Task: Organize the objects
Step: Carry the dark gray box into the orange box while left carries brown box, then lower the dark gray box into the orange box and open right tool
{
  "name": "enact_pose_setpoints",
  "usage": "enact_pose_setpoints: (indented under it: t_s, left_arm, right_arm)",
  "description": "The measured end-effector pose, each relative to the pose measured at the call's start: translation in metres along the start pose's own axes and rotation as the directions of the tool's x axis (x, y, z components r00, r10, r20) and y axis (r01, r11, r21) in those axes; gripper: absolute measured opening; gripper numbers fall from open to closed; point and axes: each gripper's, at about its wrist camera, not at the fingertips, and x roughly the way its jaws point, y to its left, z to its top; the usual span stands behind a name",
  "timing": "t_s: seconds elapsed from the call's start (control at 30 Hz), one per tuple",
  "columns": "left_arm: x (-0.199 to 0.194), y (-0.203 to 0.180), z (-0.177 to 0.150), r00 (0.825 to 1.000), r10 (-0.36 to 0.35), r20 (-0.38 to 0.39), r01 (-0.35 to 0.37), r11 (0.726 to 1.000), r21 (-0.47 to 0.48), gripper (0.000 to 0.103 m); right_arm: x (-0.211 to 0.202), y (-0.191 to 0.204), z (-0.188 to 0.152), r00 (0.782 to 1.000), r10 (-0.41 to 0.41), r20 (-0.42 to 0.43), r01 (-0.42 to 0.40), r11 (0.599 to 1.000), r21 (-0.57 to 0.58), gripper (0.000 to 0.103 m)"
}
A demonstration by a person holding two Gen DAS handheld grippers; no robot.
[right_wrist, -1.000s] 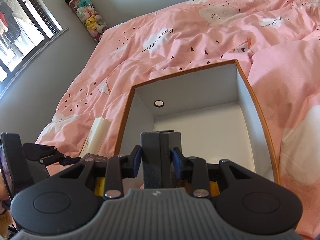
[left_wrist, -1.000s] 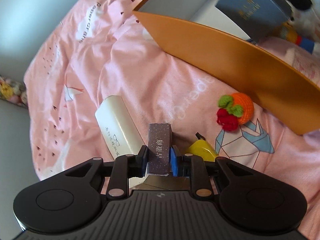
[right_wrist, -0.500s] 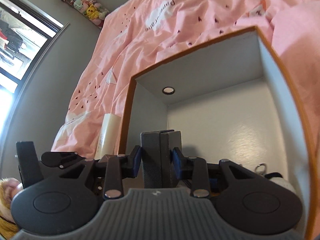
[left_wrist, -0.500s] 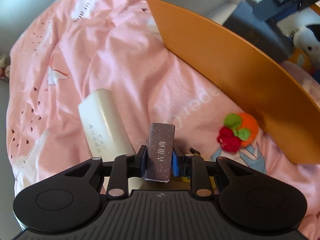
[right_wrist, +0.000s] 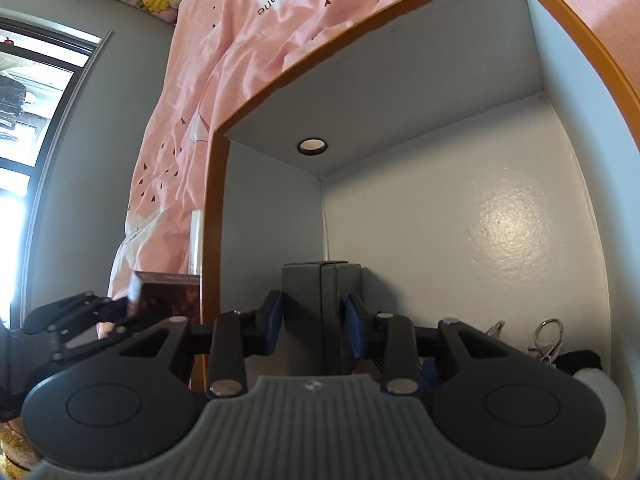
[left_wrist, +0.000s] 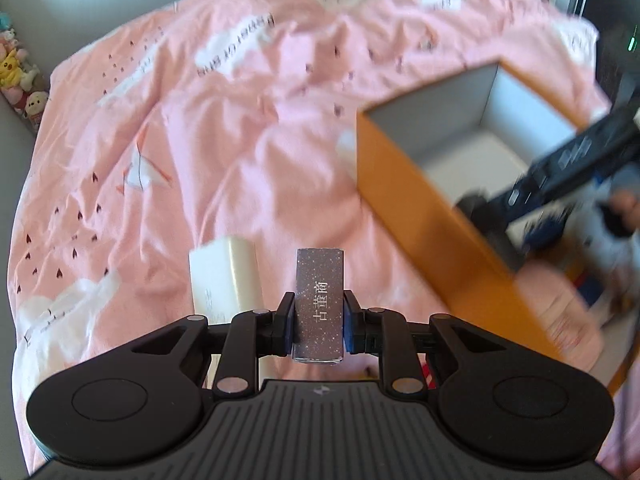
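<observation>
Both hand-held grippers are clamped: left hand-held gripper [left_wrist: 319,322] on a purple box [left_wrist: 319,304], right hand-held gripper [right_wrist: 314,318] on a grey box [right_wrist: 320,312] inside the orange bin [left_wrist: 424,216] at 2 o'clock; crowding there risks a collision.

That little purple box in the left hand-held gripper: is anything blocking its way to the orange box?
Nothing on the pink bedding between them. The purple box faces the orange box's near wall, and the right hand-held gripper reaches into the opening.

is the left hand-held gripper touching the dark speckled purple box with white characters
Touching. In the left wrist view both pads of the left hand-held gripper press flush on the sides of the dark speckled purple box.
</observation>
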Motion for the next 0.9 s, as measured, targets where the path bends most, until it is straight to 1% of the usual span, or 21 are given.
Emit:
enact_pose_setpoints:
  t_s: [0.03, 0.07, 0.17, 0.27, 0.33, 0.4, 0.53, 0.63, 0.67, 0.7, 0.83, 0.9]
  left_arm:
    - [-0.005, 0.0, 0.004, 1.0, -0.006, 0.018, 0.006, 1.0, -0.008, 0.026]
    - [-0.01, 0.0, 0.007, 0.999, -0.011, 0.034, 0.011, 1.0, -0.014, 0.026]
    - [-0.025, -0.001, 0.018, 0.996, -0.026, 0.082, 0.029, 0.999, -0.033, 0.026]
    - [-0.039, -0.001, 0.028, 0.99, -0.05, 0.131, 0.056, 0.997, -0.046, 0.026]
    - [-0.045, -0.002, 0.035, 0.985, -0.066, 0.157, 0.074, 0.996, -0.044, 0.026]
    - [-0.051, -0.004, 0.041, 0.98, -0.082, 0.18, 0.091, 0.995, -0.042, 0.026]
    - [-0.057, -0.015, 0.052, 0.972, -0.108, 0.208, 0.114, 0.993, -0.019, 0.026]
    - [-0.056, -0.024, 0.058, 0.967, -0.132, 0.218, 0.136, 0.991, -0.003, 0.026]
    - [-0.054, -0.026, 0.06, 0.966, -0.138, 0.22, 0.141, 0.99, 0.002, 0.026]
    - [-0.054, -0.029, 0.06, 0.965, -0.142, 0.223, 0.144, 0.99, 0.005, 0.026]
    - [-0.05, -0.039, 0.065, 0.962, -0.158, 0.223, 0.157, 0.987, 0.021, 0.026]
    - [-0.047, -0.044, 0.068, 0.961, -0.17, 0.217, 0.168, 0.985, 0.027, 0.026]
  right_arm:
    - [0.0, 0.002, 0.001, 1.0, -0.018, 0.002, 0.018, 1.0, -0.007, 0.035]
    - [-0.001, 0.005, 0.002, 0.998, -0.057, 0.014, 0.057, 0.998, -0.029, 0.035]
    - [-0.003, 0.016, 0.005, 0.99, -0.139, 0.026, 0.141, 0.984, -0.111, 0.035]
    - [0.003, 0.023, 0.005, 0.965, -0.258, 0.043, 0.262, 0.945, -0.198, 0.037]
    - [0.009, 0.022, 0.005, 0.95, -0.311, 0.032, 0.31, 0.923, -0.227, 0.036]
    - [0.013, 0.018, 0.004, 0.947, -0.32, 0.018, 0.315, 0.919, -0.238, 0.037]
    - [0.009, 0.014, 0.002, 0.95, -0.312, 0.004, 0.305, 0.925, -0.225, 0.037]
    - [0.008, 0.015, -0.001, 0.958, -0.286, 0.002, 0.279, 0.931, -0.236, 0.029]
    - [0.008, 0.015, -0.002, 0.964, -0.267, -0.004, 0.259, 0.936, -0.24, 0.026]
    - [0.009, 0.016, -0.003, 0.966, -0.259, -0.006, 0.249, 0.936, -0.25, 0.025]
    - [0.012, 0.025, -0.008, 0.961, -0.278, 0.002, 0.264, 0.91, -0.319, 0.025]
    - [0.016, 0.022, -0.008, 0.959, -0.284, -0.005, 0.269, 0.913, -0.305, 0.025]
